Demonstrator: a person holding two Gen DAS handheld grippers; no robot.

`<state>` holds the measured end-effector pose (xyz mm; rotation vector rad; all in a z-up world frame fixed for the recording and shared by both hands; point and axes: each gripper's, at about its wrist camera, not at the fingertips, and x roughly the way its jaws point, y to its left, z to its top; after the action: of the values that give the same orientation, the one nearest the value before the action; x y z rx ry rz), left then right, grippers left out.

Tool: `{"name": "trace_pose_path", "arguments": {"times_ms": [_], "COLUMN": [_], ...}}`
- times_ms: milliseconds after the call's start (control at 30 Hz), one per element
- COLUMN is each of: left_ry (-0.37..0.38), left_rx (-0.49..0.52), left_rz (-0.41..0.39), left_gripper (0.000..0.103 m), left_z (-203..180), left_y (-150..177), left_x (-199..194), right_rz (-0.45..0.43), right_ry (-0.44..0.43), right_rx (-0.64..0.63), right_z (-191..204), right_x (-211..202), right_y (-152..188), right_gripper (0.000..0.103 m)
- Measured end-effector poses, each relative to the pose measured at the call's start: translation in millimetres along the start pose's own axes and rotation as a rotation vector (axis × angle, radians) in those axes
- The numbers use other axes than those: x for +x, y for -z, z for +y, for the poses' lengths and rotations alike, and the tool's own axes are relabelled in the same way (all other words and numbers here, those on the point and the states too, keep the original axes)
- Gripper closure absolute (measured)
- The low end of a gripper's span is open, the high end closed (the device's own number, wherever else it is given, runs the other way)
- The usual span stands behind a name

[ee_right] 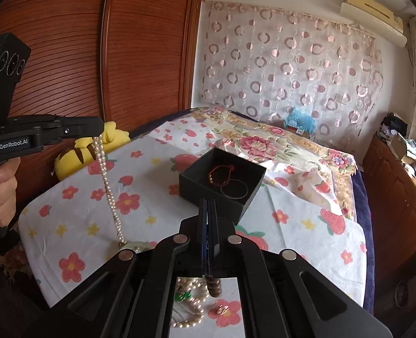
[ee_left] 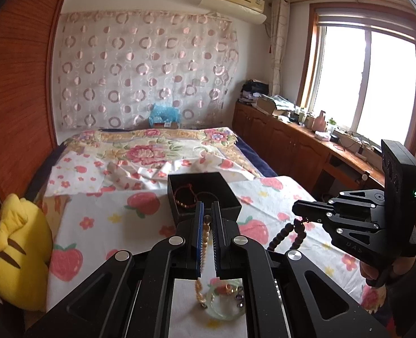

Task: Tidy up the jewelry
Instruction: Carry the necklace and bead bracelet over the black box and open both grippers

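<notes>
Now both claws are clenched on jewelry: the left gripper (ee_left: 207, 211) pinches a pearl necklace (ee_right: 108, 186) that hangs from its tips down to the strawberry-print sheet (ee_right: 75, 219), and the right gripper (ee_right: 208, 211) grips a dark wooden bead bracelet (ee_left: 288, 235) dangling beneath its fingers. Just beyond both sets of tips sits the open black box (ee_right: 223, 181), with a red cord bracelet (ee_right: 220, 175) and a dark bangle (ee_right: 234, 191) inside.

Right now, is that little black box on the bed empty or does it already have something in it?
Not empty. The open black box has no lid on, and a red cord bracelet and a dark thin bangle lie inside.
</notes>
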<state>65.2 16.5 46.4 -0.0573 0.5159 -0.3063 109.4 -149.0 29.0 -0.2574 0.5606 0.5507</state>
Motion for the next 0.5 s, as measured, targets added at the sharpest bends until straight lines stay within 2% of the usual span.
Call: {"name": "trace_pose_path", "arguments": {"times_ms": [500], "left_ry": [-0.024], "left_rx": [0.083], "left_rz": [-0.076], "left_gripper": [0.098], "left_z": [-15.9], "left_y": [-66.0], "left_x": [17.1], "right_rz": [-0.057], "right_ry": [0.066], "right_rx": [-0.036], "right_z": [-29.5], "right_x": [27.9], "right_y": [-56.4], "right_gripper": [0.102]}}
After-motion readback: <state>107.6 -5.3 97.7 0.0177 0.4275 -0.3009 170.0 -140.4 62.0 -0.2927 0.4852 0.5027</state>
